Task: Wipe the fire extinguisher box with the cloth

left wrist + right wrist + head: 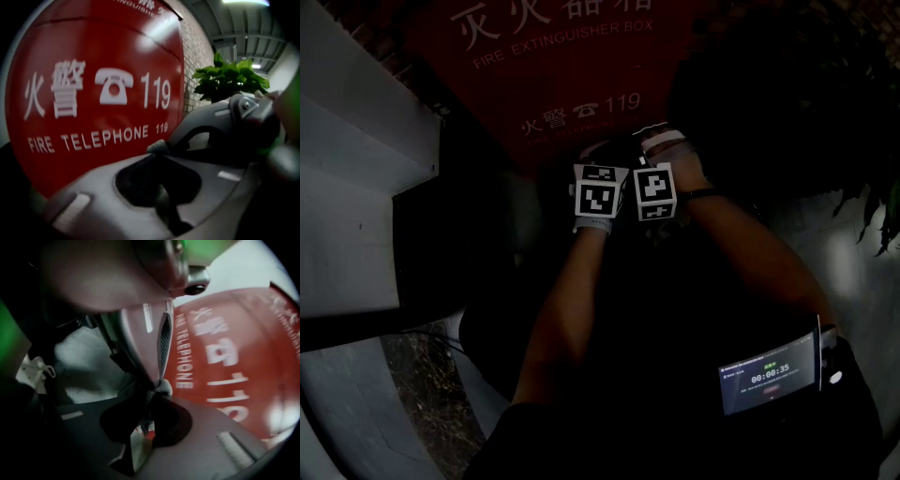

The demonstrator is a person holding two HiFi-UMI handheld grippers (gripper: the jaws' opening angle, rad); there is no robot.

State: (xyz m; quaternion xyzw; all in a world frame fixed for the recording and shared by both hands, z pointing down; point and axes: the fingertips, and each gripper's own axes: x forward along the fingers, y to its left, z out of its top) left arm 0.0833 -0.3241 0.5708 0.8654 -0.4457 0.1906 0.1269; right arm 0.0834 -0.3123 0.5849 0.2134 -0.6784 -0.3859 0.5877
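One red box, largest by far, filling the upper middle of the head view and much of both gripper views. White print on its face, four lines from the top: large Chinese characters, cut by the frame edge; "FIRE EXTINGUISHER BOX"; 火警, one telephone sign and "119"; "FIRE TELEPHONE 119", sharp in the left gripper view only.

One pale ledge, stepped, left of the box. One brick wall right of the box. One green plant beside that wall, dark in the head view. Two lamps overhead, both lit, the second small and far.

Two arms, left arm and right arm, reaching up from the bottom of the head view and meeting below the "119" line.

One screen at lower right, near the right arm. "00:00:35" readable on it, the rest too small.

Two grippers, close side by side. Two cubes, one per gripper, black-and-white squares toward the head camera.

Left gripper: jaws brought together, pinching a tuft of cloth at the tips. Right gripper: jaws likewise together on the same tuft, tips meeting the left gripper's tips from the other side.

One cloth, grey, only that small tuft showing, held between both pairs of tips just in front of the lower part of the box's face, beside the "FIRE TELEPHONE" line. Touching the box or not, impossible to tell.
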